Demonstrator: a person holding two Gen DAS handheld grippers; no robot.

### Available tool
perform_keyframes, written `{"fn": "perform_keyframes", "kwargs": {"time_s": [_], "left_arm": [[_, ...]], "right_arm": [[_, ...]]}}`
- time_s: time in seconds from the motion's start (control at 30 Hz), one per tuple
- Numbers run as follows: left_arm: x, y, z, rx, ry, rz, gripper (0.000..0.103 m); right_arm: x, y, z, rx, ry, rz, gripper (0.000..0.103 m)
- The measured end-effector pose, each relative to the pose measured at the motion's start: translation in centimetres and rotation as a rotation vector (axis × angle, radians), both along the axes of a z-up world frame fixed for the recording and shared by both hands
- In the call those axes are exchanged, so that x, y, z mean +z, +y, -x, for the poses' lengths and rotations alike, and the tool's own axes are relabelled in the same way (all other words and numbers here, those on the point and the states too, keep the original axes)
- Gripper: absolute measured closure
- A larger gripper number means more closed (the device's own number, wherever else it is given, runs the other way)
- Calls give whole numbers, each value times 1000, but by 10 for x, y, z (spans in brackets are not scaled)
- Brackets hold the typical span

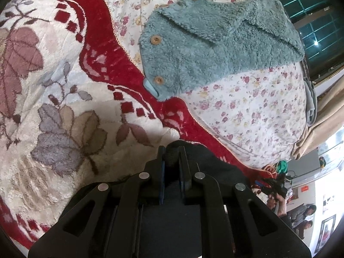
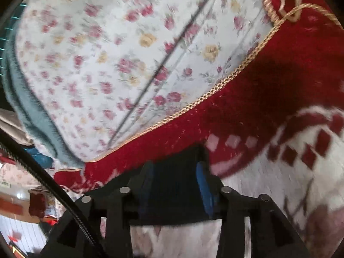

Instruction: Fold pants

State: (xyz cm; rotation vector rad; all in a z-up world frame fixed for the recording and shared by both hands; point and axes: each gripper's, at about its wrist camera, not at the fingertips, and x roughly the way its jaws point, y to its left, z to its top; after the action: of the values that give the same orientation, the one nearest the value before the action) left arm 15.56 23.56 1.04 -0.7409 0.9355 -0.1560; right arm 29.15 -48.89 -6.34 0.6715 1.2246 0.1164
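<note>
Plush leaf-patterned blanket [image 1: 64,99] with red scalloped border, left tongs [image 1: 172,157] clenched on black pants [image 1: 215,161] bunched at the tips, fuzzy teal button jacket [image 1: 215,47] on flowered sheet [image 1: 247,111], right tongs [image 2: 175,167] parted around dark pants cloth, blurred, grip uncertain.

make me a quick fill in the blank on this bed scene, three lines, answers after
1. The fuzzy teal jacket fastens with round ____ buttons.
2. The jacket lies on a sheet printed with small ____.
3. The left gripper is shut on ____ cloth.

Missing words: wooden; flowers; black
</note>
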Motion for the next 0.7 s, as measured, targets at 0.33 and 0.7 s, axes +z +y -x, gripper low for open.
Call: {"fn": "perform_keyframes", "kwargs": {"time_s": [0.33,0.7], "left_arm": [[-4,-2,12,-8,0,22,94],[-1,4,25,22,-21,109,94]], "right_arm": [[-41,18,-39,114,97,-5,68],[0,13,-8,178,-50,43,101]]}}
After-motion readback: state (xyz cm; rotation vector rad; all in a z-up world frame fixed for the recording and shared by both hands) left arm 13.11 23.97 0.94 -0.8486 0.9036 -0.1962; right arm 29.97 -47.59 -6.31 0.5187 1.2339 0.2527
